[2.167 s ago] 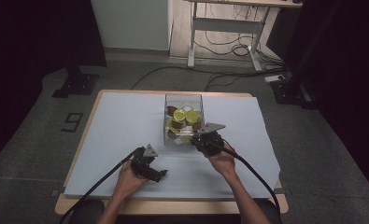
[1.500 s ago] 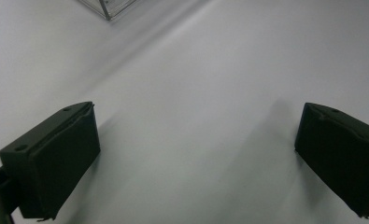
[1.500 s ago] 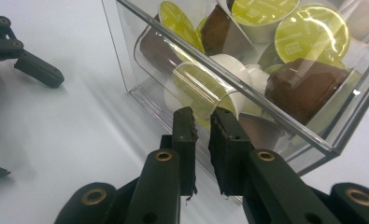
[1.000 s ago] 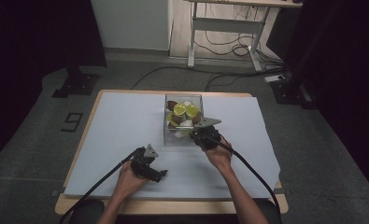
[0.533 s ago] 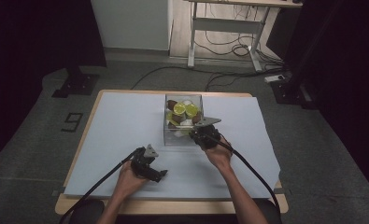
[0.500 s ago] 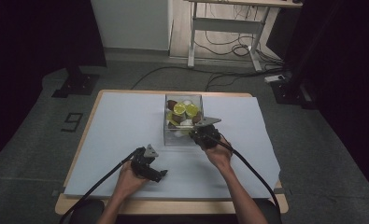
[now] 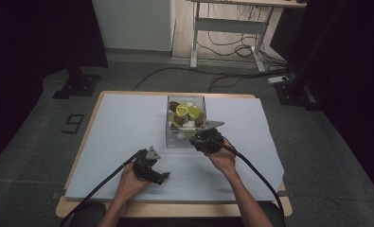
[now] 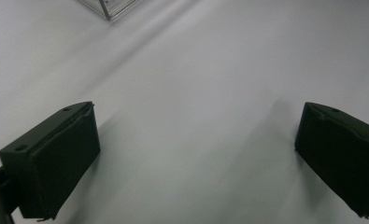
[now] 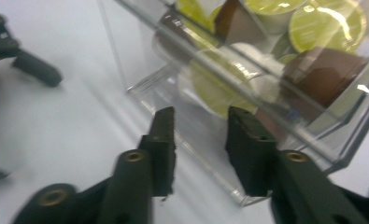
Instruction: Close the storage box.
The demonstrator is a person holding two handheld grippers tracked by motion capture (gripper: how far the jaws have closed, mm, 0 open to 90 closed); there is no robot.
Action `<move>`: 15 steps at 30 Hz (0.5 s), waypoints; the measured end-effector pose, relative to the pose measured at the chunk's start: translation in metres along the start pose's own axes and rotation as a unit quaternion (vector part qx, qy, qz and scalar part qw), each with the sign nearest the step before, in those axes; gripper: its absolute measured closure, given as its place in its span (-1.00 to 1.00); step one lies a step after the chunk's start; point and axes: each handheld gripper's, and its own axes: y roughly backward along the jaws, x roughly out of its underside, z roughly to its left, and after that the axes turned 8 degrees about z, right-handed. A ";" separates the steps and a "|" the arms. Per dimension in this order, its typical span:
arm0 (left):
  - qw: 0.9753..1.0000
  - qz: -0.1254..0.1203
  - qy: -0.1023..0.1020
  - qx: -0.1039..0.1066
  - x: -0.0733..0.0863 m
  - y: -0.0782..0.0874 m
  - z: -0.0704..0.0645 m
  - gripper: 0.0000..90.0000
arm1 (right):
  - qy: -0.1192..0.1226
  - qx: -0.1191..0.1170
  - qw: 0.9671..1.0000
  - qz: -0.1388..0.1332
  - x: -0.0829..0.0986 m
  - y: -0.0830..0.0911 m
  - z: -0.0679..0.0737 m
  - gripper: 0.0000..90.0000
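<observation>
A clear plastic box (image 7: 167,127) stands mid-table, holding several coffee capsules (image 7: 182,110) with green, brown and white tops. My right gripper (image 7: 197,137) is at the box's near right corner. In the right gripper view the right gripper (image 9: 200,116) has its jaws a narrow gap apart, right against the box's clear wall (image 9: 140,56), with nothing between them. My left gripper (image 7: 163,177) lies on the white mat near the front edge. Its jaws stand wide open over bare mat in the left gripper view (image 8: 196,154). A corner of the box (image 8: 109,7) shows at the top there.
A white mat (image 7: 123,127) covers the wooden table (image 7: 175,210). The left gripper's black jaws (image 9: 28,65) show at the far left of the right gripper view. Cables trail from both grippers off the front edge. Dark stands and a desk frame (image 7: 222,28) stand on the floor beyond.
My right gripper has crept forward, closer against the box's near right corner. The left gripper and hand have stayed where they were.
</observation>
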 end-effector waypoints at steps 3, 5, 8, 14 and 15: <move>1.000 0.001 -0.001 0.000 0.000 0.000 0.000 -1.00 | 0.006 -0.004 1.000 0.002 0.002 0.006 0.003 0.11; 1.000 0.000 -0.001 0.000 0.000 0.000 0.000 -1.00 | 0.011 -0.007 1.000 0.004 0.004 0.010 0.004 0.01; 1.000 0.001 -0.001 0.000 0.000 0.000 0.000 -1.00 | 0.022 -0.010 1.000 0.012 0.008 0.014 0.005 -0.15; 1.000 0.000 -0.001 0.000 0.000 0.000 0.000 -1.00 | 0.033 0.001 0.999 0.008 0.019 0.024 0.004 -0.36; 1.000 0.000 -0.001 0.000 0.000 0.000 0.000 -1.00 | 0.031 0.002 0.999 0.008 0.021 0.026 0.003 -0.40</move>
